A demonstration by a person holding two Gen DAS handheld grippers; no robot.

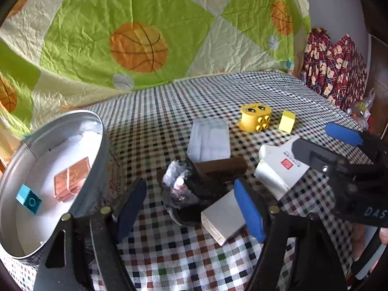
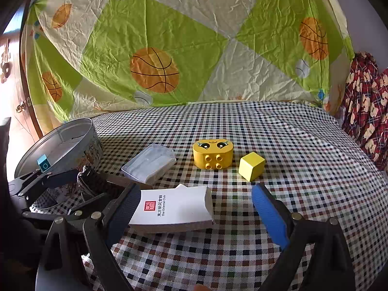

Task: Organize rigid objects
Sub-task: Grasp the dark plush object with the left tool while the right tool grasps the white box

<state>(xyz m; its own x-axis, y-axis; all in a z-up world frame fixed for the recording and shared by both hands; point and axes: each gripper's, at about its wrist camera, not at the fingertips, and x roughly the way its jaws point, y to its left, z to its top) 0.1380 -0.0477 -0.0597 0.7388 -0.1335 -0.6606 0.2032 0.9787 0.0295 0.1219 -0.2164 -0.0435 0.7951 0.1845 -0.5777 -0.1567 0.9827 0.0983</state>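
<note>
Looking along the left gripper (image 1: pixel 191 206) first: its two fingers are standing wide apart, holding nothing, with a cluster lying between and just ahead of them. A small silver-white box (image 1: pixel 224 218) is sitting just inside the blue pad at about four o'clock from the view's centre; a dark crumpled object (image 1: pixel 180 191) is lying at six o'clock, and a brown bar (image 1: pixel 223 166) beyond it is stretching left to right across the fingers' line. The round metal tin (image 1: pixel 48 177) is tilting at nine o'clock, already holding a teal brick (image 1: pixel 29 200) and a copper-coloured block (image 1: pixel 71 180). The other tool is reaching in from three o'clock beside a white carton (image 1: pixel 278 167).

Looking along the right gripper (image 2: pixel 196 213): its fingers are also spread wide and gripping nothing. The white carton (image 2: pixel 173 207) is lying between them, pressed near the dark left pad at seven o'clock and well off the blue pad, its long axis running side to side across the opening. That seems the deciding relation: the span would be closing along the carton's length rather than its narrow side, so turning the wrist looks advisable. A clear plastic case (image 2: pixel 150 163), a yellow face brick (image 2: pixel 213 154) and a yellow cube (image 2: pixel 251 166) are waiting farther off around twelve o'clock, and the tin (image 2: pixel 60 143) at nine o'clock is lying nearer the left hand.
</note>
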